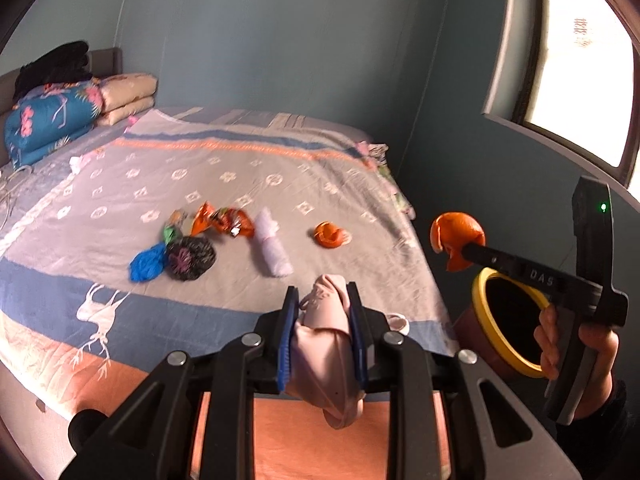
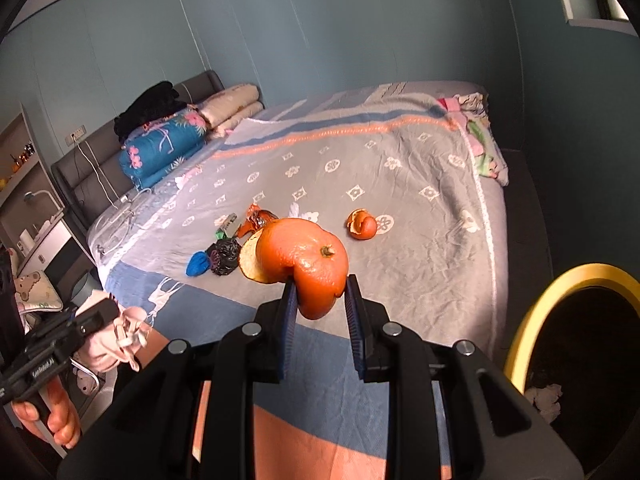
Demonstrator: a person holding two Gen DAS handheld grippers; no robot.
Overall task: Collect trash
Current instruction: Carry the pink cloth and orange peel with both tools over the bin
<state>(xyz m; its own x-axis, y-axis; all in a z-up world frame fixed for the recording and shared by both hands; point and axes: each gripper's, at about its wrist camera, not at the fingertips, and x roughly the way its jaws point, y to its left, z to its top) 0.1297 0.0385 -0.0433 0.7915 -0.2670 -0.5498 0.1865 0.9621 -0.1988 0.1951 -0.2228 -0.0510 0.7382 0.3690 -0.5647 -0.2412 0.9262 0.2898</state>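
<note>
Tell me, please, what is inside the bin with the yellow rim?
Inside the bin, crumpled white paper lies at the bottom. The rest of the inside is dark and cannot be seen.

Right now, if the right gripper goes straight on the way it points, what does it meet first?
Probably the bedspread. The right gripper, shut on an orange peel, aims over the bed, about between the second peel and the wrappers. Nothing nearer stands in line, though depth is unclear.
</note>
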